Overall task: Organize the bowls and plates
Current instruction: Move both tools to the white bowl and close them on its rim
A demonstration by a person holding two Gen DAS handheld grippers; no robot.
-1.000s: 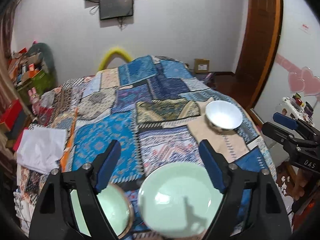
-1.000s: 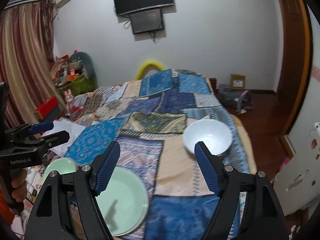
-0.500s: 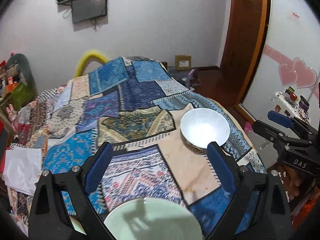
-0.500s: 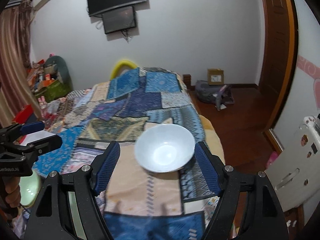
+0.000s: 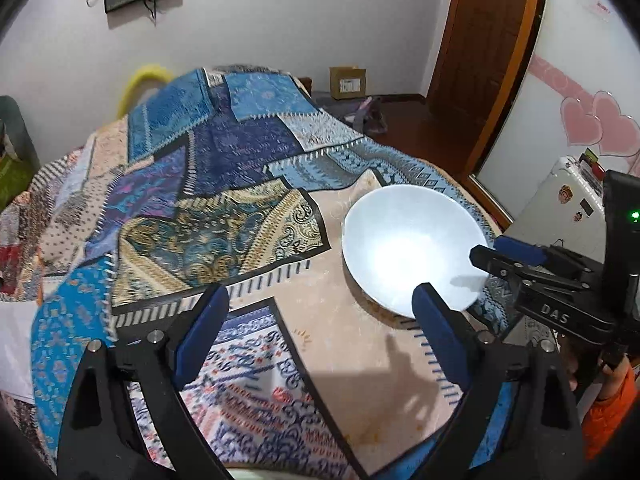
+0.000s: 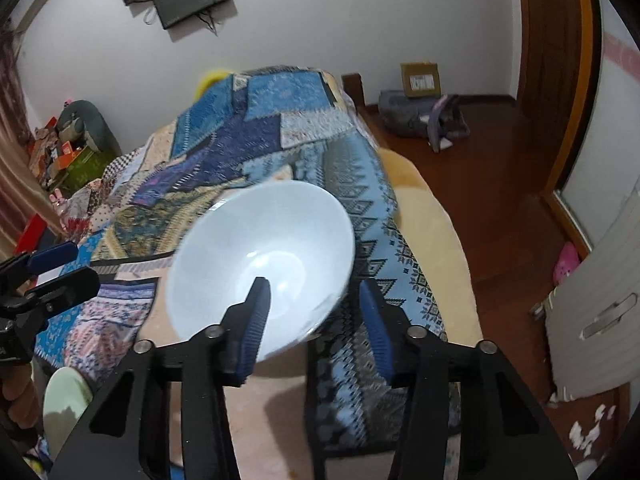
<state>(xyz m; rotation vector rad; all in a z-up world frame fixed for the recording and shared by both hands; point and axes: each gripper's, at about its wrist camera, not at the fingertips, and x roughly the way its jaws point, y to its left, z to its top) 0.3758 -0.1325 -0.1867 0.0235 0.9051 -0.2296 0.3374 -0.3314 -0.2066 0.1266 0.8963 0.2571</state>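
A white bowl [image 5: 412, 246] sits on the patchwork-covered bed [image 5: 224, 184] near its right edge. My right gripper [image 6: 316, 308] straddles the bowl's [image 6: 260, 268] near right rim, one finger inside the bowl and one outside, jaws partly open and not clamped. It shows at the right in the left wrist view [image 5: 508, 256]. My left gripper [image 5: 320, 336] is open and empty above the cloth, just left of the bowl. A pale green dish [image 6: 64, 404] shows at the lower left of the right wrist view.
The bed's right edge drops to a wooden floor [image 6: 492, 168] with a bag [image 6: 420, 120] and a cardboard box [image 6: 420, 78]. A white cabinet [image 5: 560, 208] stands close on the right. Clutter [image 6: 64, 148] lies along the left wall.
Both grippers moved forward and right toward the white bowl. My right gripper narrowed and now has its fingers on either side of the bowl's rim. The green dishes dropped out of the left view.
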